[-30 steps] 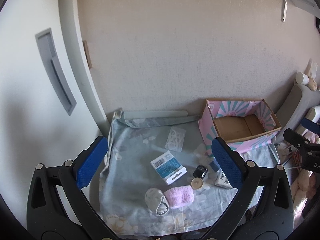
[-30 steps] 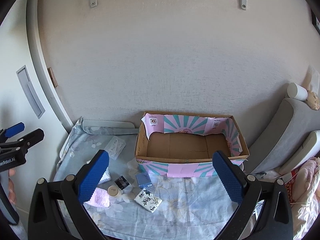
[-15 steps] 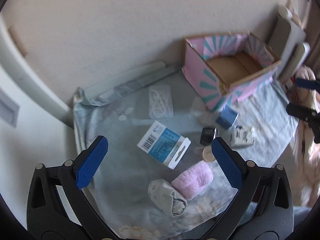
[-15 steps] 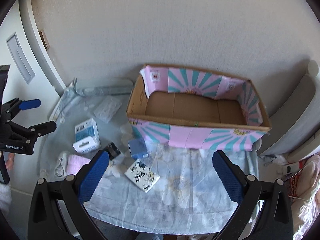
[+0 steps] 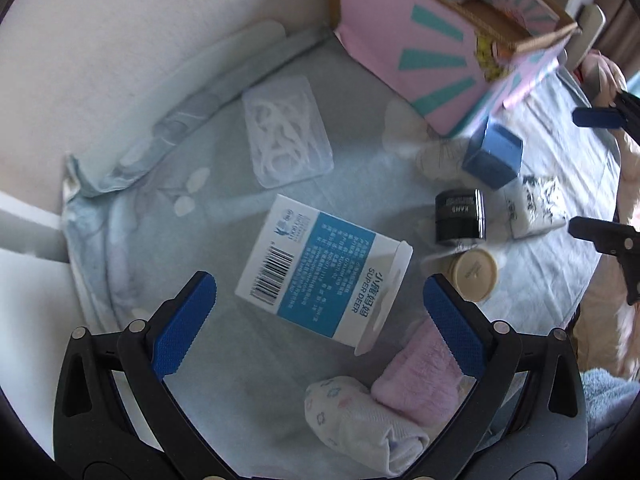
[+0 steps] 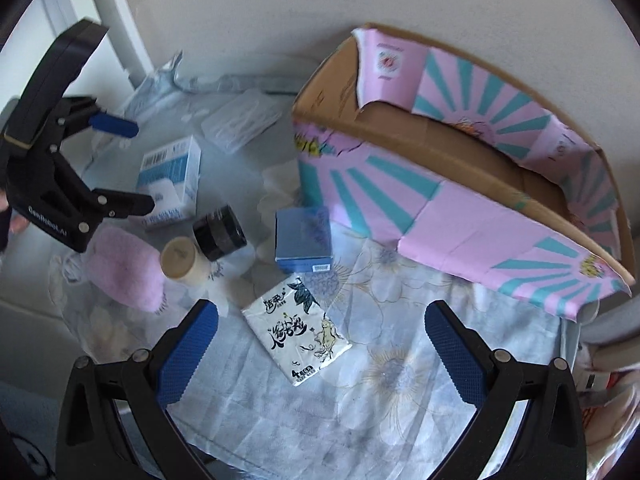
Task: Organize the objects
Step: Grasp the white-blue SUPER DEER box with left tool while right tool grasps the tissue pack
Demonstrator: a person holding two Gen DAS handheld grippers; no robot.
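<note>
Both grippers spread, holding nothing: left gripper (image 5: pixel 320 312) above the blue-white carton (image 5: pixel 320 268), right gripper (image 6: pixel 322 340) over the tissue pack (image 6: pixel 298 328), seemingly just before the pink cardboard box (image 6: pixel 460 184).

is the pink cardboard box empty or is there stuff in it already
Apparently empty. The right wrist view looks into the open-topped pink box and shows only bare brown cardboard floor; the near wall hides part of it.

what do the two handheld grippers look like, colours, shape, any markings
Both match. The left gripper and the right gripper each have a black plastic frame that forks into two angled fingers with silver rivets at the joints. Each fingertip carries a blue knurled pad. Seen from the right wrist view, the left gripper's side bears white lettering that reads GenRobot.AI. No cables or sleeves are visible.
</note>
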